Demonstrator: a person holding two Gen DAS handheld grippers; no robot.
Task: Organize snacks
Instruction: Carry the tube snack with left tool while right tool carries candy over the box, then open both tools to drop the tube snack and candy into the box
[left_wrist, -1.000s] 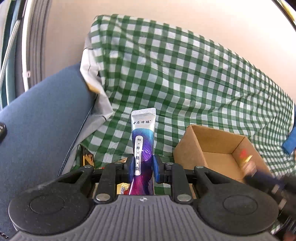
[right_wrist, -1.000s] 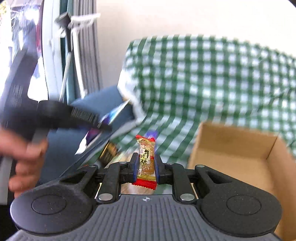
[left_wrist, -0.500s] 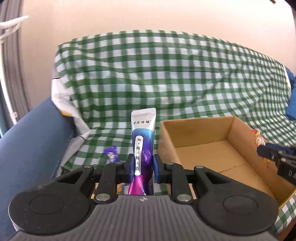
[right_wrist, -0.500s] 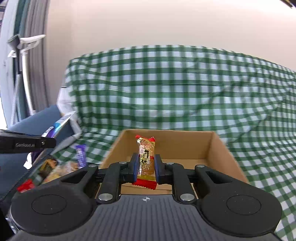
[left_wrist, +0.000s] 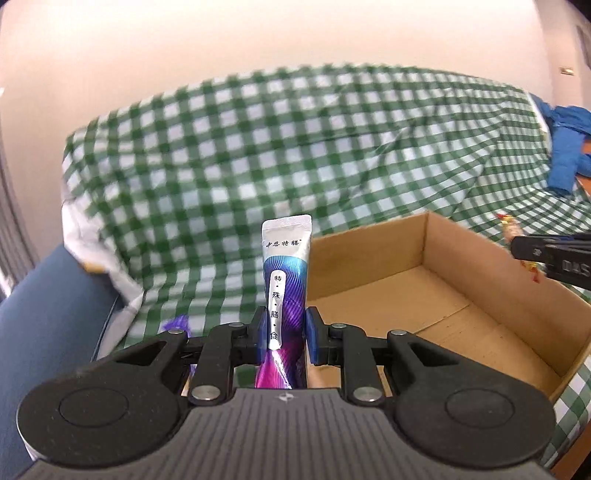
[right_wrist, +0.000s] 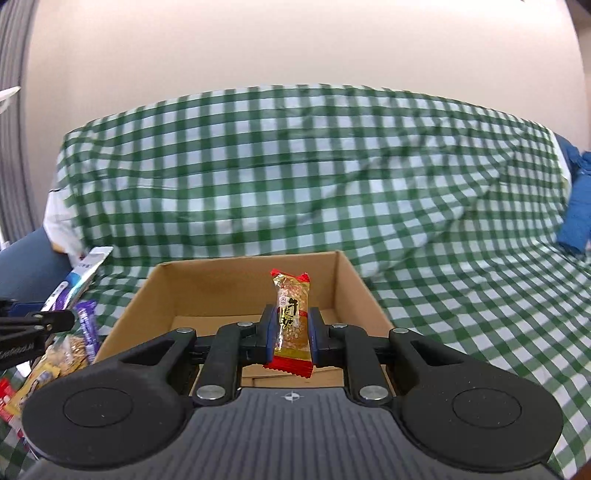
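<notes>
My left gripper (left_wrist: 285, 334) is shut on a silver, blue and purple sachet (left_wrist: 286, 273) that stands upright between its pads. It sits just left of an open cardboard box (left_wrist: 443, 295) lying on the green checked sofa cover. My right gripper (right_wrist: 291, 332) is shut on a gold and red candy bar (right_wrist: 291, 321), held upright at the near edge of the same box (right_wrist: 229, 291). In the left wrist view the right gripper (left_wrist: 524, 248) and its candy bar (left_wrist: 511, 229) show over the box's right wall. In the right wrist view the left gripper (right_wrist: 70, 319) and sachet (right_wrist: 83, 278) show at the left.
Several loose snack packets (right_wrist: 55, 362) lie on the cover left of the box, among them a purple one (right_wrist: 88, 325). A blue sofa arm (left_wrist: 44, 325) rises at the left. Blue cloth (left_wrist: 565, 147) lies at the far right. The wall is behind the sofa back.
Both grippers swung right from the sofa's left end toward the box, each still holding its snack. The box now fills more of both views and the right gripper faces it squarely.
</notes>
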